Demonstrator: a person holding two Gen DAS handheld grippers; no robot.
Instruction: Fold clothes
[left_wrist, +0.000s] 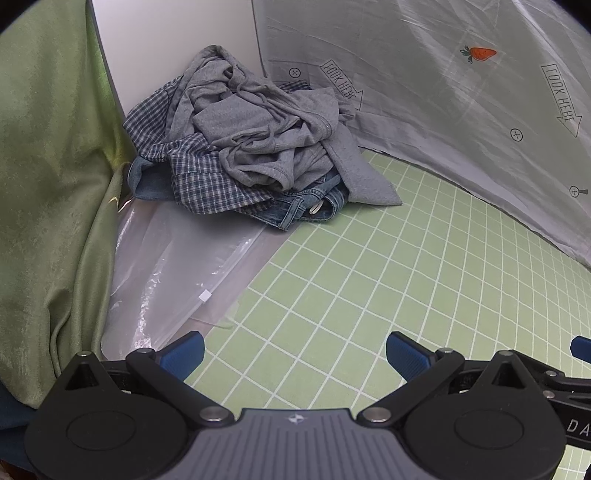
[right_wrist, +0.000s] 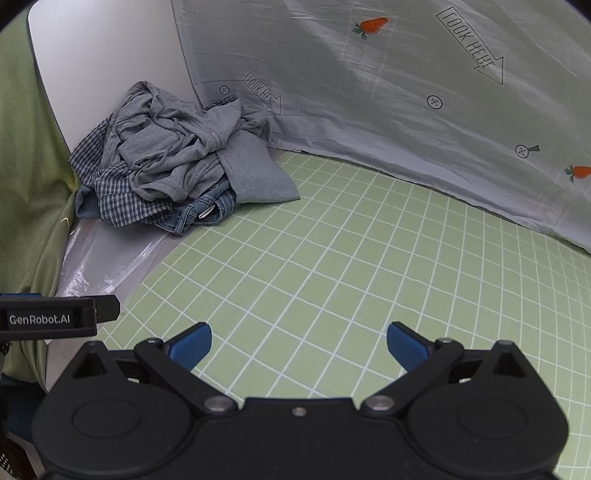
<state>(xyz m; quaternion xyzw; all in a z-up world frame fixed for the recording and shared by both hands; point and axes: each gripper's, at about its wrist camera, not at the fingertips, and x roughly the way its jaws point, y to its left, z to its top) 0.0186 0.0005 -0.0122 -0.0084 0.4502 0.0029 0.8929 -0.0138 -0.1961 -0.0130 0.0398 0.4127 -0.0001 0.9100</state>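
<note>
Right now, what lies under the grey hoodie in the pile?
Under the grey hoodie show a checked shirt and, lowest, blue jeans with the waistband poking out in front. Anything else buried in the pile is covered.

Both tongs, left (left_wrist: 294, 355) and right (right_wrist: 299, 345), have blue ribbed fingertips (left_wrist: 406, 354) on black linkage arms with silver pivot screws. The left's body is ribbed grey, the right's black.
</note>
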